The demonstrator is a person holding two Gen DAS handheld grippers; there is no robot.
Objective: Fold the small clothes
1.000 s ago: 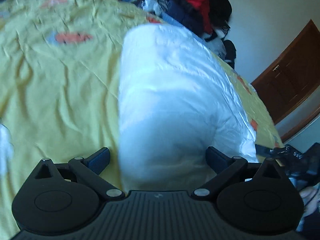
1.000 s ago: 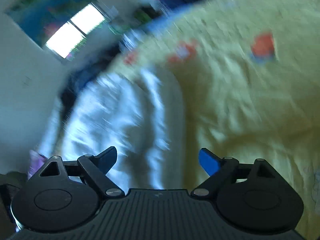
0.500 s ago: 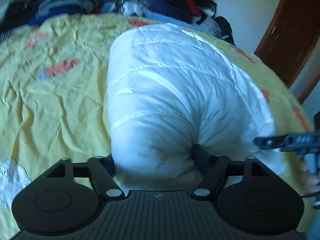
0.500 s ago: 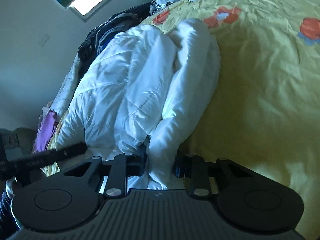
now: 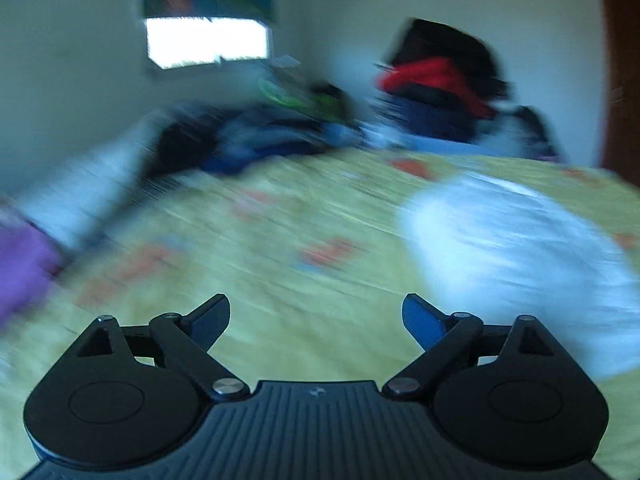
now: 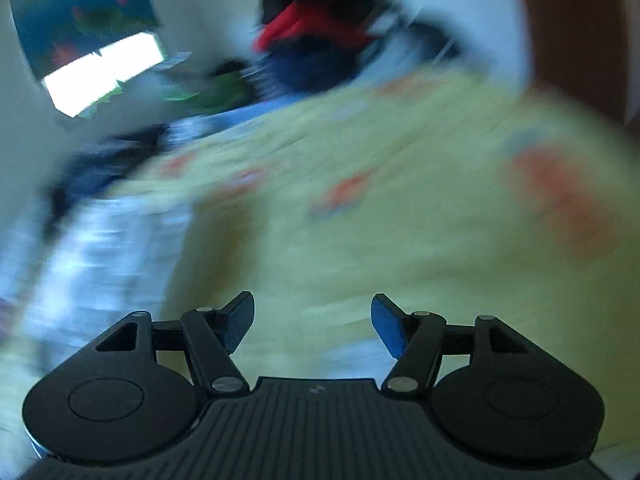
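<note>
Two grippers, both empty: left gripper (image 5: 316,320) jaws opening, spread wide over yellow bedspread (image 5: 248,272); right gripper (image 6: 313,322) jaws opening, nothing between. One white puffy jacket (image 5: 520,256) lying on bedspread, right of left gripper, left of right gripper. One clothes pile (image 5: 432,92) at bedspread's far edge.

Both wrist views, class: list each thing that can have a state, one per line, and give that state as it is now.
Left tongs: opening, nothing between them.
Right tongs: opening, nothing between them.
White puffy quilted jacket: lying on the bed, gripped by neither tongs; fold too blurred to judge.
Yellow patterned bedsheet: spread over the bed.
Pile of dark, red and blue clothes: heaped at the far edge, unfolded.
</note>
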